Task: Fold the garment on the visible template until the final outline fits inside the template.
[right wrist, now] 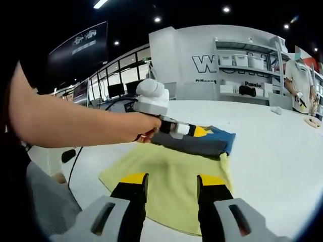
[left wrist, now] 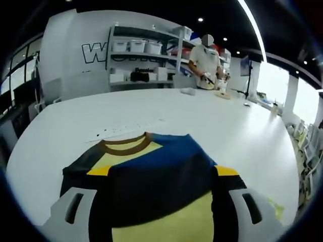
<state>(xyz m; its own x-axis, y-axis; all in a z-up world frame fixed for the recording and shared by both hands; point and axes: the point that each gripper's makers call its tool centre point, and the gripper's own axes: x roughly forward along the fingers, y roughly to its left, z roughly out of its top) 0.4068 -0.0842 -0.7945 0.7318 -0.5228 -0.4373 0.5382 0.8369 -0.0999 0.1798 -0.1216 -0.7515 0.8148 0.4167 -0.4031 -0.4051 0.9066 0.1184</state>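
lab/showroom | storage shelves (left wrist: 144, 55) | wall lettering (left wrist: 96, 52) | white table (left wrist: 212, 121)

A broad white table (left wrist: 217, 126) spreads out. Beyond its far edge stands a grey metal shelving unit (left wrist: 144, 58) holding white plastic bins (left wrist: 136, 46). Beside the shelves, a person in a light shirt (left wrist: 206, 63) stands at the table near a small white object (left wrist: 187, 91).
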